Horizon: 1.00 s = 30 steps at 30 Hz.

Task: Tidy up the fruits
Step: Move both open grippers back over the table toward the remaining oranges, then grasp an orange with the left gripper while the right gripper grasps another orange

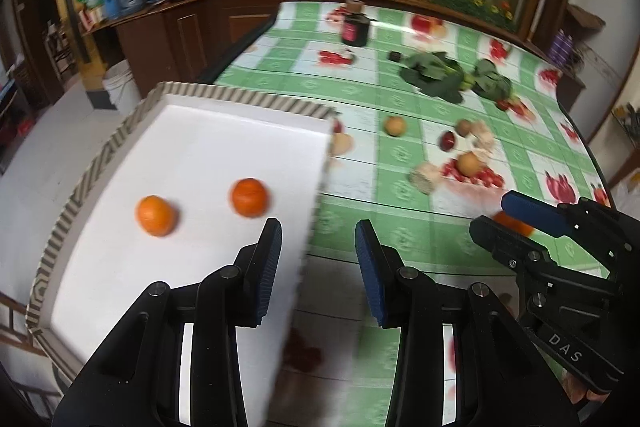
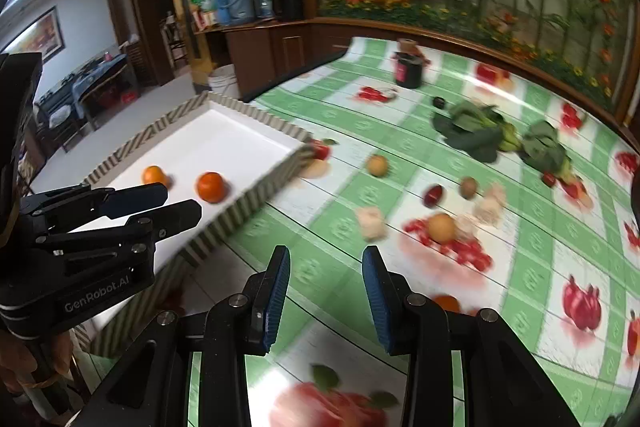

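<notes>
A white tray with a striped rim (image 1: 240, 98) (image 2: 256, 125) sits at the table's left side and holds two oranges (image 1: 157, 215) (image 1: 249, 197), also seen in the right wrist view (image 2: 211, 187) (image 2: 154, 175). My left gripper (image 1: 318, 267) is open and empty over the tray's right edge. My right gripper (image 2: 326, 291) is open and empty above the tablecloth; it shows from the side in the left wrist view (image 1: 508, 215). An orange (image 2: 447, 303) lies partly hidden behind its right finger. Loose on the table are two tan round fruits (image 2: 377, 165) (image 2: 441, 227), a red fruit (image 2: 433, 195) and a brown kiwi-like fruit (image 2: 468, 187).
Green leafy vegetables (image 2: 480, 131) lie at the far right of the green checked tablecloth (image 2: 532, 267). A dark jar (image 2: 408, 69) stands at the back. Pale lumps (image 2: 372, 223) lie among the fruit. A wooden cabinet and flower mural border the far side. A white bucket (image 2: 224, 81) stands on the floor.
</notes>
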Each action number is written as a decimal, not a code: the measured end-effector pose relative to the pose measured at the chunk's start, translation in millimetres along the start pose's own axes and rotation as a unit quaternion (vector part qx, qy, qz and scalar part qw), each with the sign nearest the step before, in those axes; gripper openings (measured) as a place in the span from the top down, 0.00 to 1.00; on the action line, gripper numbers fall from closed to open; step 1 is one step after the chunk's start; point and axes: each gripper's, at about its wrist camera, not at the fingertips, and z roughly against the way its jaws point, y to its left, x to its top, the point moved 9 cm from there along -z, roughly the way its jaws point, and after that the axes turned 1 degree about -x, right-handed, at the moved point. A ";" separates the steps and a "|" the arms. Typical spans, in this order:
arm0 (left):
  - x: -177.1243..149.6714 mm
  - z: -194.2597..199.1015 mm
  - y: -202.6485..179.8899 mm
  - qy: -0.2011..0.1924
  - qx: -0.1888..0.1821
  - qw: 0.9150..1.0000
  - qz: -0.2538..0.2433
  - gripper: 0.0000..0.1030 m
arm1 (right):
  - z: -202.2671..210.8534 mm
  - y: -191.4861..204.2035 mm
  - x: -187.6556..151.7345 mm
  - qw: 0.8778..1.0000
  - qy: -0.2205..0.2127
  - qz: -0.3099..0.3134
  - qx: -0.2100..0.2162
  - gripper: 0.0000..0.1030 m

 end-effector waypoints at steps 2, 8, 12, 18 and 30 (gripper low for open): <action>-1.4 -1.4 -12.9 0.003 -0.006 1.000 -0.011 0.63 | 3.1 -10.4 -5.2 1.000 0.000 -0.009 -0.003 0.65; -6.0 -10.1 -43.1 0.016 -0.024 0.999 -0.036 0.63 | 15.6 -46.4 -26.5 0.999 0.003 -0.029 -0.019 0.65; -9.6 -19.7 -56.6 0.028 -0.035 0.998 -0.047 0.63 | 20.1 -79.2 -43.8 0.998 0.010 -0.046 -0.031 0.65; -12.3 -36.0 -74.2 0.047 -0.048 0.996 -0.058 0.63 | 15.2 -118.3 -61.5 0.995 0.023 -0.096 -0.013 0.64; -14.4 -47.2 -114.0 0.066 -0.085 0.989 -0.101 0.63 | -16.1 -116.4 -62.0 0.996 0.047 -0.066 0.029 0.64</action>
